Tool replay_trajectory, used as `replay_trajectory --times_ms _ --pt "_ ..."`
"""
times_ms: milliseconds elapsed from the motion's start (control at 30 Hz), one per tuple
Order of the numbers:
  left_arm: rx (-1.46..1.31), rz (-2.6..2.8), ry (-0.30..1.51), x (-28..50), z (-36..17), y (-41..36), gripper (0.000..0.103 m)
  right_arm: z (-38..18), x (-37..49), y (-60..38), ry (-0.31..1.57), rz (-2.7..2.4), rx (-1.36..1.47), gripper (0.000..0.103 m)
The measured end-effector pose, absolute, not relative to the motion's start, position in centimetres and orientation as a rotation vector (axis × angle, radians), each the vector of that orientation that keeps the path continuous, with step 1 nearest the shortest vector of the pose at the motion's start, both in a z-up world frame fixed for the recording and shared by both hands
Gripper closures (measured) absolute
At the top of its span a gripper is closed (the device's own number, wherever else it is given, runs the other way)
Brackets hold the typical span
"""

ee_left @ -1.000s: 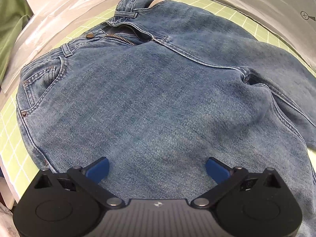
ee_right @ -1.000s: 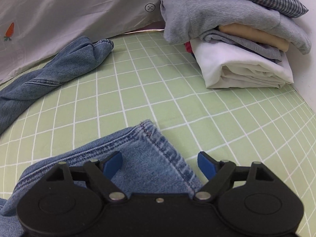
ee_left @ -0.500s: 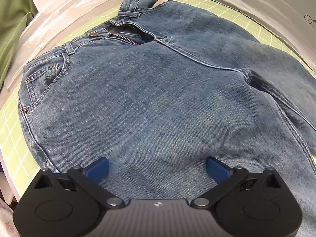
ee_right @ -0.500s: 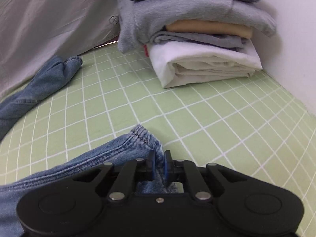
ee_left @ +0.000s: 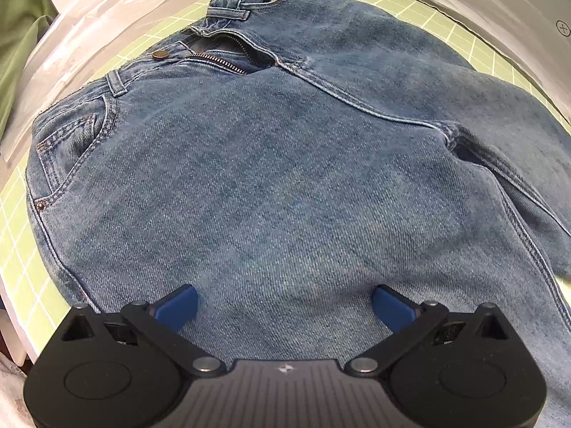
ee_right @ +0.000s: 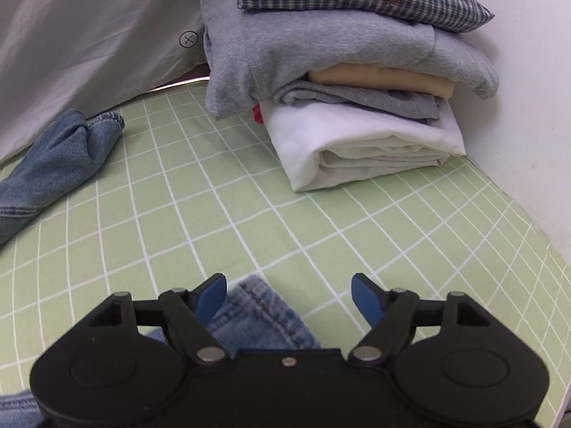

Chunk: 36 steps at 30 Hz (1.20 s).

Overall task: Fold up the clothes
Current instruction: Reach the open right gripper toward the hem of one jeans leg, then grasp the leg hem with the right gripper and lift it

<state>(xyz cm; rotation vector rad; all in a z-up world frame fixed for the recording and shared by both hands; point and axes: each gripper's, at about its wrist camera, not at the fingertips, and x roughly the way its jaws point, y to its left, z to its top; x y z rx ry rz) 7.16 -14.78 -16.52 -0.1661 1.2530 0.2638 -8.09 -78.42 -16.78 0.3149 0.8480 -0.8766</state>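
My left hand-held gripper point(ee_left: 283, 297) hangs with its fingers spread wide above the thigh of the jeans point(ee_left: 271, 164), which lie front-up on the green grid mat point(ee_right: 321, 214), waistband far ahead of it. My right hand-held gripper point(ee_right: 289, 294) is spread apart too, the near leg hem point(ee_right: 260, 306) just beneath it, ungripped. If I close here I risk pinching only the top layer, so the leg would twist as it lifts. Ahead and right of it, the stack of folded clothes point(ee_right: 357, 82) crowds the mat; the other leg cuff point(ee_right: 89, 132) lies ahead-left near the white sheet point(ee_right: 89, 35).
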Motion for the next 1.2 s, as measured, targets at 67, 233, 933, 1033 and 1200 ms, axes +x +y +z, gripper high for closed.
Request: replay_trajectory --times_ms 67,233,933,1033,1200 --pt "-0.173 0.279 1.228 7.7 -16.3 -14.6 0.000 -16.7 -6.6 -78.7 0.826 -0.850 0.347 0.025" --pt "-0.149 0.277 1.241 9.4 -16.3 -14.6 0.000 -16.9 -1.3 -79.3 0.768 -0.755 0.415 0.026" --pt "-0.150 0.266 1.197 8.8 -15.7 -14.4 0.000 -13.8 10.8 -81.6 0.625 -0.517 0.441 0.100" --pt "-0.149 0.266 1.189 8.9 -15.8 -14.5 0.000 -9.6 8.6 -81.6 0.534 -0.568 0.373 0.100" --pt "-0.149 0.271 1.176 8.4 -16.0 -15.2 0.000 -5.3 7.0 -82.0 0.457 -0.621 0.308 0.100"
